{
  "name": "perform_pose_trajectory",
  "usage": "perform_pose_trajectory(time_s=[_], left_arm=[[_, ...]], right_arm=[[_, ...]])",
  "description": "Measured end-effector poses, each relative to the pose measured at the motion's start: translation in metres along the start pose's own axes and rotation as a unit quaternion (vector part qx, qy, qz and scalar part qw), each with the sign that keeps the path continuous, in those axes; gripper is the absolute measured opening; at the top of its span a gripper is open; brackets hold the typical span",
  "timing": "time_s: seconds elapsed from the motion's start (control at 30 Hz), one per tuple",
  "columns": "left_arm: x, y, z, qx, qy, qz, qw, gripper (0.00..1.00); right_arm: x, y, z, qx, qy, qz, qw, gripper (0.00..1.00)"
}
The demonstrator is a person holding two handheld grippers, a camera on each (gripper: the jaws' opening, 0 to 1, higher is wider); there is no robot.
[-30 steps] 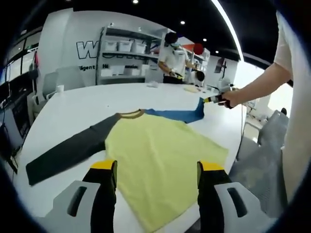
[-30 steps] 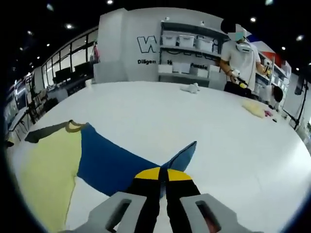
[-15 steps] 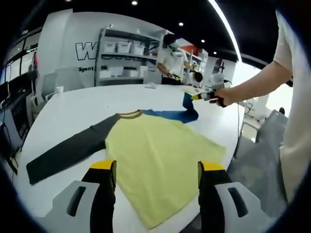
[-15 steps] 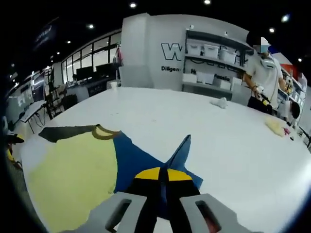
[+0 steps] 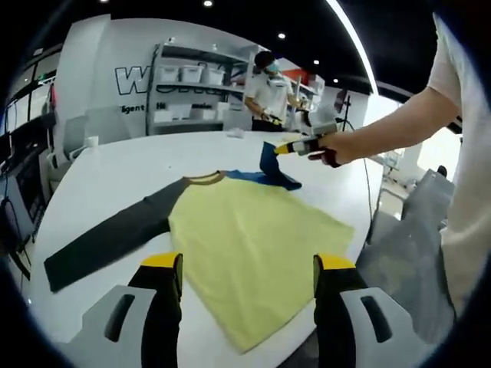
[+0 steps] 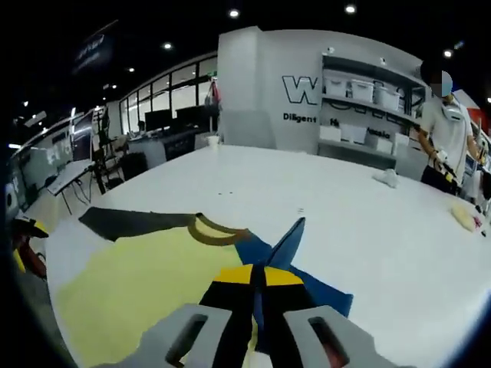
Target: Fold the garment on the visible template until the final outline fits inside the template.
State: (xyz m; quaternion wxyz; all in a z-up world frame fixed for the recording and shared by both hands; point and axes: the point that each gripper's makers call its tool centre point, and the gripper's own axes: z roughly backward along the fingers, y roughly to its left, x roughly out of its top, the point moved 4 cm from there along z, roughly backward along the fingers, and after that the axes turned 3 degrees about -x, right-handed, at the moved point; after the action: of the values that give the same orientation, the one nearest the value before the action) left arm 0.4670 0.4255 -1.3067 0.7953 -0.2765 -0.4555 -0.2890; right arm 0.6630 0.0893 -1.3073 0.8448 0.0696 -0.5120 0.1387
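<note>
The garment point(image 5: 245, 245) lies flat on the white table point(image 5: 115, 165). It has a yellow body, a brown collar point(image 5: 205, 179), a dark grey sleeve point(image 5: 107, 238) stretched out to one side, and a blue sleeve point(image 5: 270, 165) on the other side.

My right gripper point(image 6: 256, 274) has its jaws pressed together on the end of the blue sleeve. The sleeve end is lifted off the table and sticks up in a point above the jaws. In the left gripper view I see my right hand point(image 5: 326, 146) holding it above the shirt's shoulder.

My left gripper point(image 5: 248, 264) has its jaws wide apart, holding nothing. It hangs over the shirt's bottom edge.

A person point(image 5: 268, 96) stands by the shelves point(image 5: 192, 92) far behind.
</note>
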Motion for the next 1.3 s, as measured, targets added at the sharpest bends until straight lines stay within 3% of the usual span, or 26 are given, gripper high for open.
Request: perform_pose_trajectory(time_s=[0.37,0.5,1.3], left_arm=[[-0.002,0.008,0.008,0.002,0.002,0.002,1.0000,0.71],[-0.003,0.010,0.010,0.002,0.002,0.004,1.0000,0.71],[-0.008,0.017,0.019,0.015,0.003,0.010,0.9998,0.71]], right_arm=[[0.008,0.059,-0.033,0.034,-0.001,0.016,0.9993,0.00],[0.008,0.070,-0.049,0.043,0.003,0.020,0.9989,0.00],[0.020,0.160,-0.080,0.119,0.002,0.069,0.9905,0.00]])
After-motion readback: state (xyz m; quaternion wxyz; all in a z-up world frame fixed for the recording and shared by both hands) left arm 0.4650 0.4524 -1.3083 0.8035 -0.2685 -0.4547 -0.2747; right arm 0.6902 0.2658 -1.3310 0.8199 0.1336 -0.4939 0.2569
